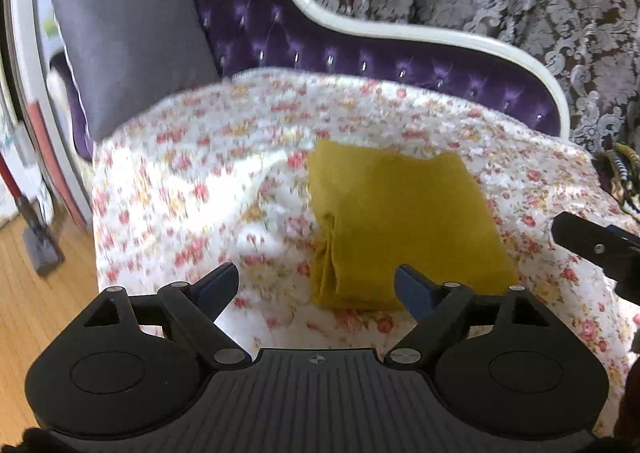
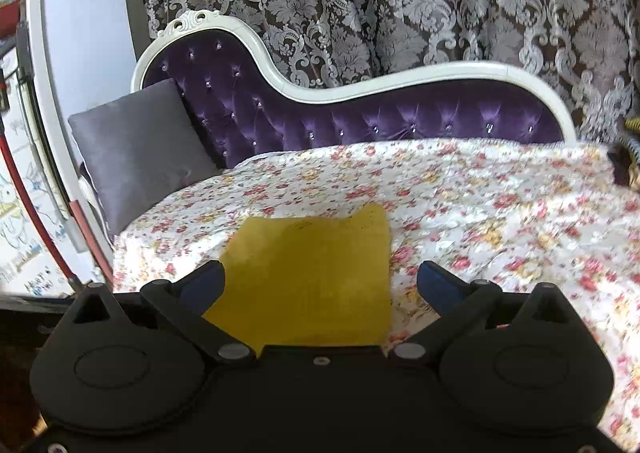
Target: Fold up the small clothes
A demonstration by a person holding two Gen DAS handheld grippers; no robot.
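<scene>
At the far left a square grey cushion (image 2: 136,157) leans against the tufted purple velvet back of a white-framed chaise (image 2: 360,121), with a brown curtain patterned in silver damask (image 2: 400,5) hanging behind. A white quilted cover printed with small red and yellow flowers (image 2: 500,213) is spread over the seat. On it lies the folded mustard-yellow garment (image 1: 404,225), a neat rectangle with its bunched fold along the left edge. The left gripper (image 1: 316,285) hovers just before the garment's near edge, jaws spread wide and holding nothing. The right gripper (image 2: 320,285) hangs over the same garment, jaws wide apart and empty, the cloth showing between the blue fingertips (image 2: 436,285) without touching them.
</scene>
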